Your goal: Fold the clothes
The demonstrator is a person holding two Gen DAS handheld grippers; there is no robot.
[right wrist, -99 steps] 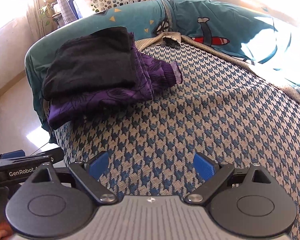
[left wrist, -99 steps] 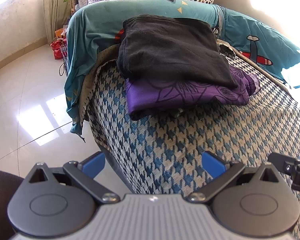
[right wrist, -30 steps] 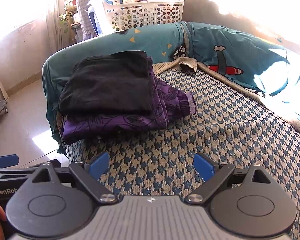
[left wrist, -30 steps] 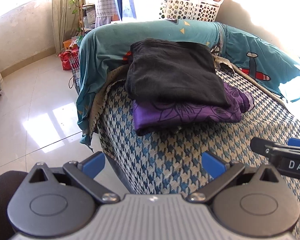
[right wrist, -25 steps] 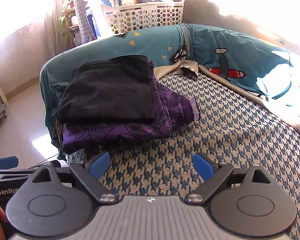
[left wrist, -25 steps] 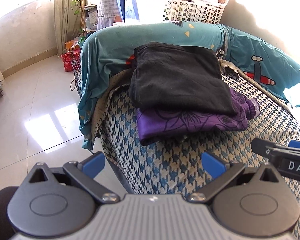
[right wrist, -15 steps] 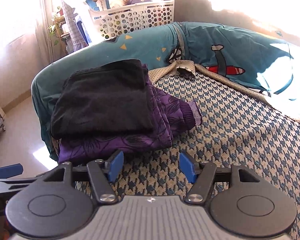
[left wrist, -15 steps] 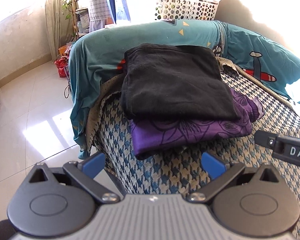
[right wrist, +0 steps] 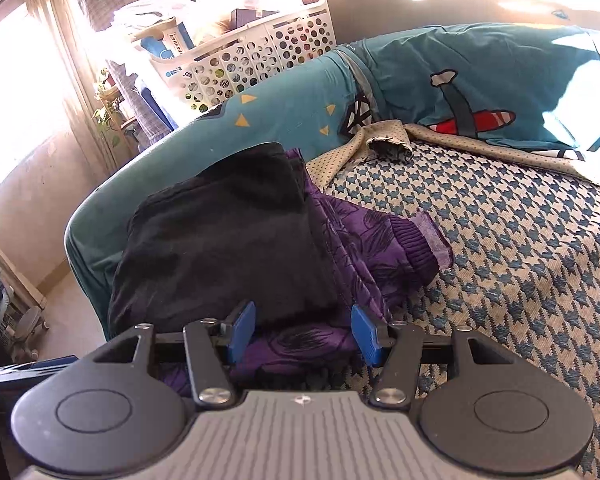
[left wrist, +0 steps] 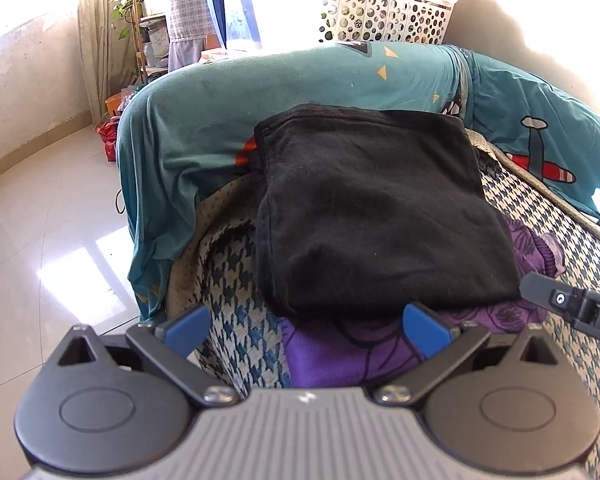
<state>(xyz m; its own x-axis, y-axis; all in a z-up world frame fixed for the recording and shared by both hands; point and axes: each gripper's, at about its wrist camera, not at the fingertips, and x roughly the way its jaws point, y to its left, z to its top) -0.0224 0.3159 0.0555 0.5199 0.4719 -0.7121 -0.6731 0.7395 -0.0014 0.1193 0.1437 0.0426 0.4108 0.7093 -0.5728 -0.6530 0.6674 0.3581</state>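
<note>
On the bed, left wrist view:
Stack: a folded black garment (left wrist: 376,208) is laid on a folded purple garment (left wrist: 340,356), at the near left corner of the houndstooth bed cover (left wrist: 580,232).
Left gripper (left wrist: 306,330): held wide open, nothing between the pads; the near edge of the stack is seen just beyond its fingertips, whether touched cannot be told.
Right gripper's finger: seen at the right edge, beside the stack's near right corner.

On the bed, right wrist view:
Right gripper (right wrist: 302,338): jaws are closing; the purple garment's near edge is framed between the blue pads (right wrist: 242,332), but no pressing on cloth can be made out.
Stack position: directly ahead of the claw, black layer above, purple cuff (right wrist: 424,244) spilling toward the cover's middle.
Background: a white laundry basket (right wrist: 252,60) stands behind the teal sheet (right wrist: 480,76).

Step judged: reaching for the folded stack's near edge.
Next move: both layers should be pinched together and supported from both corners, or the fold may slump.
</note>
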